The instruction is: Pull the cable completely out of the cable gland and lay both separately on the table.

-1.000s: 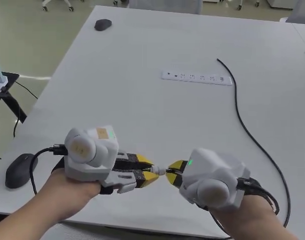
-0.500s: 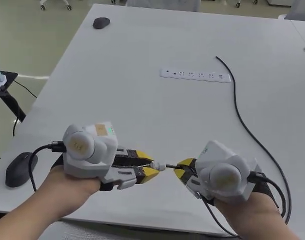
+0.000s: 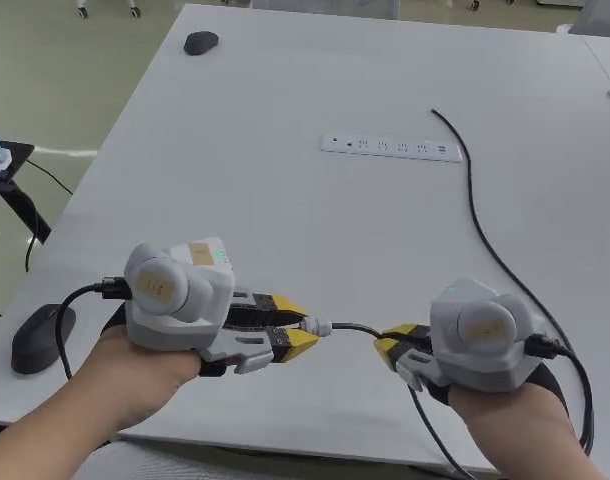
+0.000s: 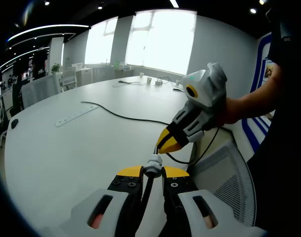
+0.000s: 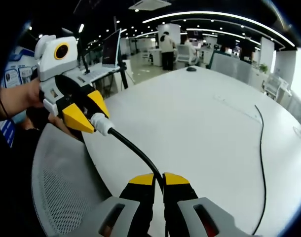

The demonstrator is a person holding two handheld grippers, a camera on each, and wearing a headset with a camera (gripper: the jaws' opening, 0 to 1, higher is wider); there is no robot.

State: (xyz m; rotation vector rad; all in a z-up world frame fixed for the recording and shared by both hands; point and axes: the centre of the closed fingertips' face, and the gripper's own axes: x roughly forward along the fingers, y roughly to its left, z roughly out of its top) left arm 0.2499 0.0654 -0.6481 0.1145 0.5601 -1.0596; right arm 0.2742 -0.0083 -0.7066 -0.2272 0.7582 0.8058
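Cable gland (image 3: 316, 326) is clamped in the jaws of the left gripper (image 3: 299, 326) above the counter (image 3: 285, 200); beside the gland, the cable (image 3: 357, 328) is pinched by the right gripper (image 3: 393, 343), bracing the pull.

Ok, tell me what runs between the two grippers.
In the head view, a short stretch of black cable spans the gap, from the white cable gland held by the left gripper to the right gripper. Beneath it is plain table.
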